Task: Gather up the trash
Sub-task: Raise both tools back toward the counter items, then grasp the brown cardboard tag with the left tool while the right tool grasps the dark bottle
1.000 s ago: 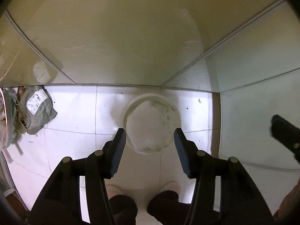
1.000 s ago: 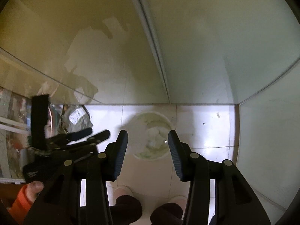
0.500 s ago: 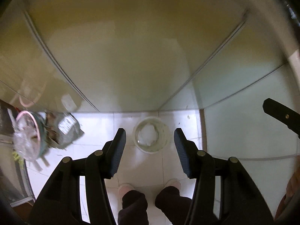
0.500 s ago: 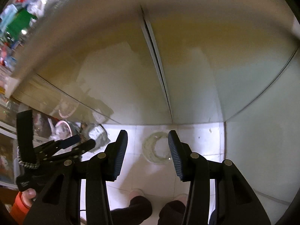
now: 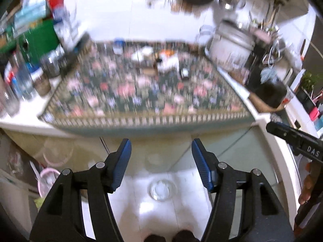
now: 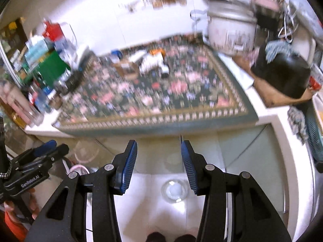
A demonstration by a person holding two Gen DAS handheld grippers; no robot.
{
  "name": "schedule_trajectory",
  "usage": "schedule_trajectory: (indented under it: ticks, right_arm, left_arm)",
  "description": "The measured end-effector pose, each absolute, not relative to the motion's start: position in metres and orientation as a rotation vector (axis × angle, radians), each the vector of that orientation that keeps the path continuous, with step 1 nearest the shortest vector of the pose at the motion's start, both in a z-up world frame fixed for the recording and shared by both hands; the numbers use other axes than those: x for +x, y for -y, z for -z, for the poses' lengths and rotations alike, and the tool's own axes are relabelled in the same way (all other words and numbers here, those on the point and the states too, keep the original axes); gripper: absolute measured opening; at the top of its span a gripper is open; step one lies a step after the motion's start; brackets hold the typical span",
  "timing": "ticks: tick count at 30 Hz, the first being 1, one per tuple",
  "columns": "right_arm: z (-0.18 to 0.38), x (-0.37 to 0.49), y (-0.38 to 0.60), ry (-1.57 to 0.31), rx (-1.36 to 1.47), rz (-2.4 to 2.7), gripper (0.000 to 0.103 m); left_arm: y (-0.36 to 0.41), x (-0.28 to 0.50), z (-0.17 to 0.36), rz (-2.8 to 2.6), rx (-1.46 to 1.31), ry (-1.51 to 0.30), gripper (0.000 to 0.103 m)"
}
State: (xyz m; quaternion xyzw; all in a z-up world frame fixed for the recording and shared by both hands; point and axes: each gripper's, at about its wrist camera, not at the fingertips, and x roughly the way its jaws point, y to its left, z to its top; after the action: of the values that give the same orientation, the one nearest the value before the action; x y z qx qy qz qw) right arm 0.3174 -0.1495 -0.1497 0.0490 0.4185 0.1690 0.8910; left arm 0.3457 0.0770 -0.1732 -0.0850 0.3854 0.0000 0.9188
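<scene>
A round bin point(image 5: 162, 189) with white trash in it stands on the white tile floor far below, also in the right wrist view point(image 6: 174, 191). Loose trash, a white crumpled wrapper with an orange piece point(image 6: 152, 60), lies at the far side of the floral mat point(image 6: 157, 92); it is blurred in the left wrist view point(image 5: 167, 60). My left gripper point(image 5: 161, 148) is open and empty, above the counter's front edge. My right gripper point(image 6: 159, 151) is open and empty beside it.
Bottles, jars and a green box point(image 5: 40, 40) crowd the counter's left side. A rice cooker point(image 6: 231, 30) stands back right, a black pot point(image 6: 282, 78) on a wooden board at right. A pink bucket point(image 5: 49, 181) sits on the floor at left.
Both grippers have risen from low over the bin and floor to counter height. The counter top with the floral mat has come into view; the bin now looks small.
</scene>
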Motion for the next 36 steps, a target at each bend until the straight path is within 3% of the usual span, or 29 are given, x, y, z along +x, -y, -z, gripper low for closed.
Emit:
schedule_trajectory:
  ticks: [6, 16, 27, 36]
  right_arm:
    - [0.111, 0.314, 0.141, -0.745, 0.118, -0.349, 0.050]
    - [0.092, 0.363, 0.160, -0.679, 0.119, -0.381, 0.050]
    - [0.102, 0.464, 0.177, -0.748, 0.064, -0.499, 0.050]
    - [0.133, 0.533, 0.154, -0.858, 0.046, -0.541, 0.050]
  left_arm:
    - [-0.086, 0.342, 0.129, -0.016, -0.181, -0.708, 0.066]
    - [-0.079, 0.387, 0.120, -0.075, -0.197, -0.701, 0.066]
    - [-0.074, 0.479, 0.121, -0.188, -0.284, -0.711, 0.066]
    - [-0.105, 0.552, 0.154, -0.270, -0.312, -0.795, 0.066]
